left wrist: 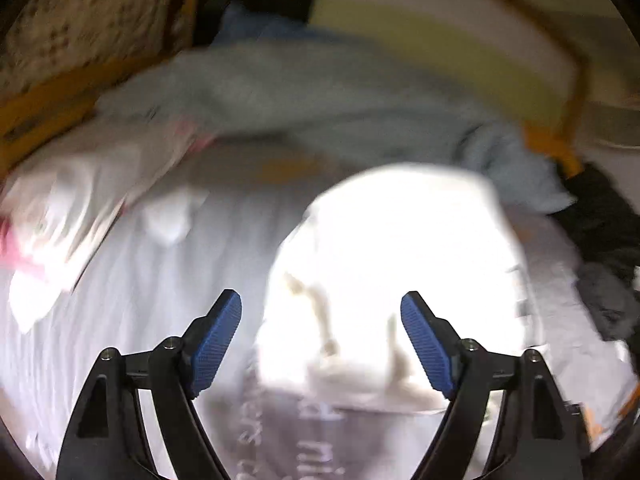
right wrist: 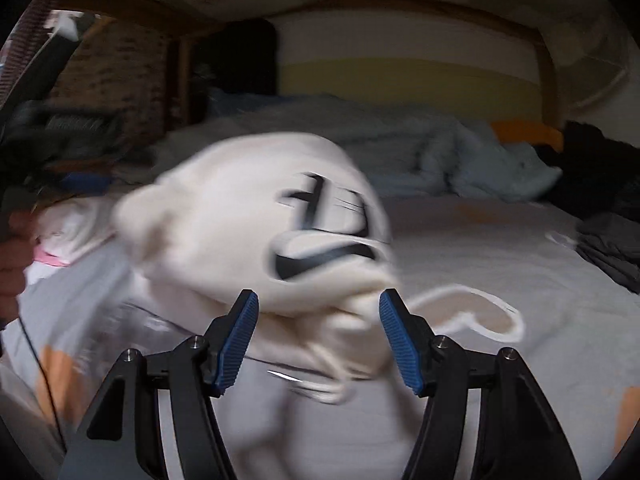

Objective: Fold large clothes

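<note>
1. Left wrist view: the left gripper (left wrist: 321, 340) has its blue pads spread wide with nothing between them. Beyond the tips, from about twelve to two o'clock of them, lies an overexposed cream garment (left wrist: 400, 256) on the grey bed sheet (left wrist: 168, 264); the glare and blur hide its outline and how it is folded.

2. Right wrist view: the right gripper (right wrist: 319, 340) is also parted, pads well apart. The same cream garment (right wrist: 256, 224), with a bold black print (right wrist: 320, 236) on its front, bulges up at twelve o'clock of the tips. Its lower edge and a drawcord (right wrist: 332, 376) hang down into the gap, but I cannot tell whether either pad touches the cloth; neither looks pressed on it.

3. Around it: a pale blue blanket (right wrist: 460, 152) is heaped at the far side of the bed at one o'clock, dark clothes (right wrist: 604, 232) lie at three o'clock, and a white and pink item (right wrist: 60, 236) sits at nine o'clock, beside a hand (right wrist: 12, 260) at the picture's edge.

4. Progress, as a judgement: the cream garment looks bunched rather than flat, and no neat fold shows. With neither gripper clamped on it, this reads as a moment between grips. Spreading it, folding it and tidying it all seem left to do. The dark clothes and the white and pink item may also be waiting, though the blur keeps that uncertain.
</note>
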The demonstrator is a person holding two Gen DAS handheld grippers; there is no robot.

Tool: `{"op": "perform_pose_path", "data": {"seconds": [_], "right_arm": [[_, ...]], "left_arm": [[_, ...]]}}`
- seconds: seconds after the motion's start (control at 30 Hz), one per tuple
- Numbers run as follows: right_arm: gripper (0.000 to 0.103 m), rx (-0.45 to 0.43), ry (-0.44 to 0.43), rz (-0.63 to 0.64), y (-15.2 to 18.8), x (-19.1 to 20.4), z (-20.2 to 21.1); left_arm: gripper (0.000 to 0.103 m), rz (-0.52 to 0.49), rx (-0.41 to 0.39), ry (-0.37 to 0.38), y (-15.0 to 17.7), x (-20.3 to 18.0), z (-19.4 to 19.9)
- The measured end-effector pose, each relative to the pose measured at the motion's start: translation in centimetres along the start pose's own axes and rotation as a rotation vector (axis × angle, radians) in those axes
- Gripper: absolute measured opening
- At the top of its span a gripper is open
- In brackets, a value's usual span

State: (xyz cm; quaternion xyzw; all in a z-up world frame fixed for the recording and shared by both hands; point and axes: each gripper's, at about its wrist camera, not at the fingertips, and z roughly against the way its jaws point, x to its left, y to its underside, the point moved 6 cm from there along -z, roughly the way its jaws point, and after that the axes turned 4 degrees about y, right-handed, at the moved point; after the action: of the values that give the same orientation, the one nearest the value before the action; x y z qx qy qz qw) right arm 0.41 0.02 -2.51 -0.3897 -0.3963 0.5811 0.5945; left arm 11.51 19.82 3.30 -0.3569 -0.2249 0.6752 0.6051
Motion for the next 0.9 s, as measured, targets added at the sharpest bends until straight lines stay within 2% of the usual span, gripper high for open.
{"op": "perform_pose_path", "data": {"seconds": [0.03,0.07,0.2,0.27,0.37,0.5,0.6,0.63,0.7,0.77,0.8,0.83,0.9], "right_arm": [[0.065,0.031,0.023,0.007,0.3,-0.8,-0.8],[0.065,0.068,0.028,0.026,0.7,-1.2,-1.6],[0.064,0.21,-0.041,0.074,1.4,-0.8,-5.3],[0.064,0.238,-0.058,0.068,1.1,-0.6,-6.8],[0.065,0.248,-0.056,0.063,0.3,-0.6,-8.2],[0.065,0.277,-0.04,0.074,0.3,-0.6,-10.0],[0.066,0.307,-0.064,0.047,0.1,-0.8,-11.3],[0.066,0.316,-0.079,0.03,-0.5,-0.9,-11.7],[0.059,0.321,-0.11,0.009,-0.8,-1.2,-12.0],[0.052,0.28,-0.077,0.068,-1.2,-0.7,-11.7],[0.049,0.263,-0.059,0.099,-1.2,-0.3,-11.4],[0.048,0.248,-0.036,0.132,-1.2,0.2,-11.1],[0.047,0.232,0.041,0.256,-1.6,1.9,-10.4]], "left_arm": [[0.081,0.028,0.033,0.009,0.4,0.4,-0.8],[0.081,0.07,0.073,0.05,1.0,0.8,-1.6],[0.079,0.195,0.179,0.205,2.3,1.5,-3.7],[0.075,0.229,0.213,0.255,2.8,1.5,-4.4],[0.075,0.25,0.27,0.322,3.3,0.9,-5.6],[0.073,0.214,0.289,0.283,3.9,-0.3,-6.8],[0.033,0.192,0.239,0.276,3.5,-1.1,-5.9],[0.027,0.195,0.191,0.229,3.2,-0.9,-4.8],[0.024,0.132,0.067,0.135,2.1,-1.2,-2.1],[0.023,0.045,-0.049,0.048,1.0,-1.8,0.5],[0.023,0.014,-0.073,0.011,0.7,-1.9,1.2],[0.023,0.007,-0.067,-0.015,0.5,-1.6,1.2],[0.023,0.052,-0.003,-0.058,1.2,0.0,0.3]]}}
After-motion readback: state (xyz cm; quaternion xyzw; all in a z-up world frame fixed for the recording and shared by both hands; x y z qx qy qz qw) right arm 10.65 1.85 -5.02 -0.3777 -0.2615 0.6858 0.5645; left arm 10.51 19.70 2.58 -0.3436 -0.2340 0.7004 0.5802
